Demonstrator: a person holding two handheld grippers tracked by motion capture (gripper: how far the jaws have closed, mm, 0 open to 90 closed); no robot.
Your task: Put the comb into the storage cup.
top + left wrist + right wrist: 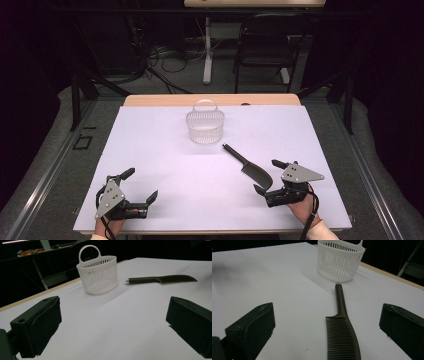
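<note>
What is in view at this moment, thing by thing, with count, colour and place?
comb: 1, dark, flat on the white tabletop in front of the right gripper, handle pointing toward the basket, teeth end between the right gripper's jaws
basket: 1, white slotted plastic with a loop handle, upright at the far middle of the table, apart from the comb
table: 1, white top with a wooden far edge
chair: 1, dark, on the floor beyond the table
cables: several, dark, on the floor behind the table
left gripper: 1, black with a grey plate, near left corner, jaws open, holding nothing
right gripper: 1, black with a grey plate, near right, jaws open either side of the comb's teeth end
</note>
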